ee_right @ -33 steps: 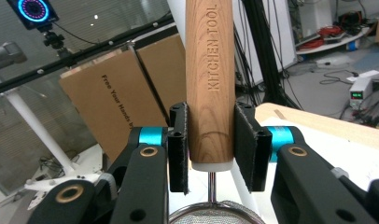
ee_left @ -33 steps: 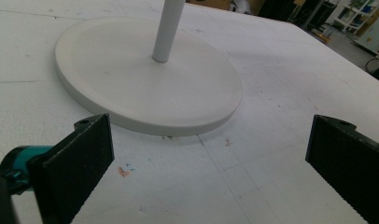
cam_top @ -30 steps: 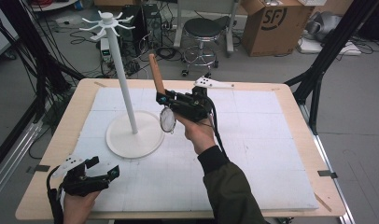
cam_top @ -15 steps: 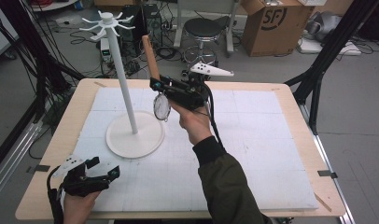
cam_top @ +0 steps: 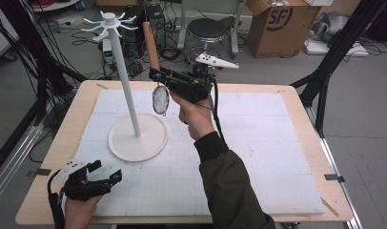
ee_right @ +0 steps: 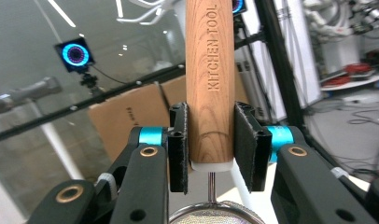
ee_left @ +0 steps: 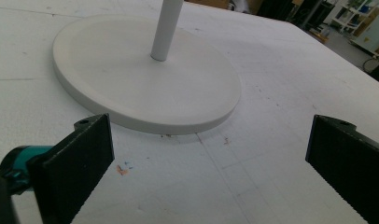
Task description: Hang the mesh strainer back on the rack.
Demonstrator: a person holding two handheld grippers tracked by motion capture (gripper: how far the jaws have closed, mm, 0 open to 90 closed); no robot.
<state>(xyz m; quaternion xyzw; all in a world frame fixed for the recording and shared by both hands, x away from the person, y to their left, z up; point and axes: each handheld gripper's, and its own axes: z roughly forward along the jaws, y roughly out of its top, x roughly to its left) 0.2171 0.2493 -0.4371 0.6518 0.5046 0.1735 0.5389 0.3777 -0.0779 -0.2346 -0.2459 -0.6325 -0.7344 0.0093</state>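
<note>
Clamping the strainer (cam_top: 160,99) by the lower end of its wooden handle, the right gripper (ee_right: 210,147) holds it raised beside the white stand (cam_top: 126,86), mesh (round) hanging below the jaws. Left gripper (cam_top: 106,174) rests spread wide, empty, near the stand's base.

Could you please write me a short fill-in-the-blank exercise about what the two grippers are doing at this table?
1. The right gripper is shut on the wooden ____ of a small strainer.
2. The letters stamped into the wood read KITCHEN ____.
3. The left gripper holds nothing, and its jaws stand ____.
4. The white stand rises from a base whose shape is ____.

Missing words: handle; TOOL; open; round
</note>
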